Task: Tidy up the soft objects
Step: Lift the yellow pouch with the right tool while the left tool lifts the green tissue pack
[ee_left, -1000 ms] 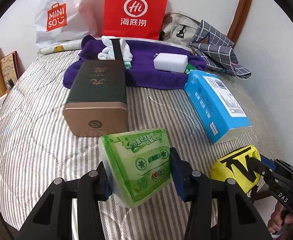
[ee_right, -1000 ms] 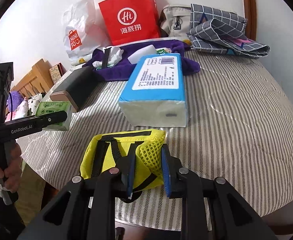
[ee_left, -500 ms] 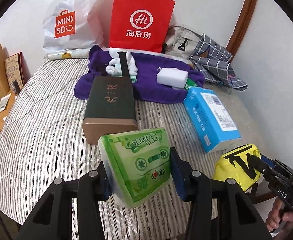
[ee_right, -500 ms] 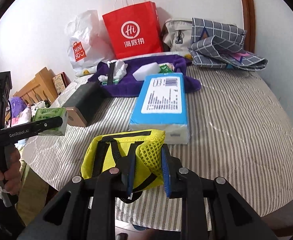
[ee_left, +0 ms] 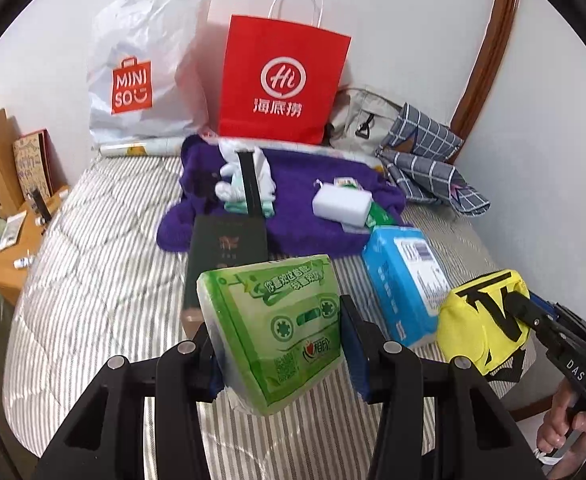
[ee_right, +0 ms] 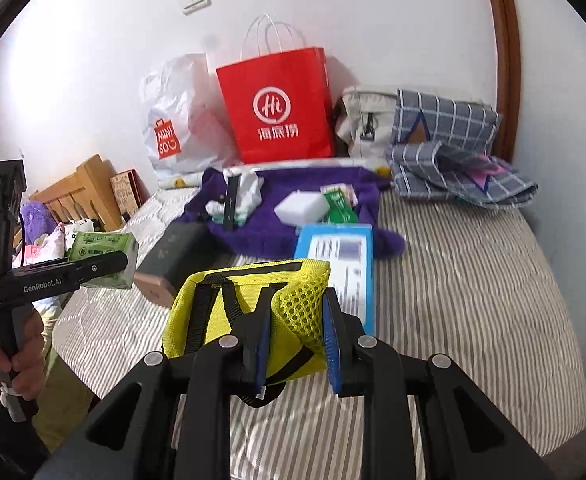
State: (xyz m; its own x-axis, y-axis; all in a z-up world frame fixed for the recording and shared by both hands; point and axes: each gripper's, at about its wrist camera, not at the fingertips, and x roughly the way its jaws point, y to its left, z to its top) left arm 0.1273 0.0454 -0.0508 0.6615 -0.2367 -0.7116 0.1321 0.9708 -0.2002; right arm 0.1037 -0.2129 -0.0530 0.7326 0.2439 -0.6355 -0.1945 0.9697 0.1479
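Both hands are up off the striped bed now, left gripper (ee_left: pixel 275 344) clamped on the green plastic-wrapped tissue pack (ee_left: pixel 277 328), right gripper (ee_right: pixel 293 344) pinching the yellow mesh pouch (ee_right: pixel 249 304), both clear to carry.

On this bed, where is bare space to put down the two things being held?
The striped bedspread is bare between the blue tissue pack and the right edge, below the checked cloth. Another bare patch lies left of the dark box. It is crowded on the purple towel.
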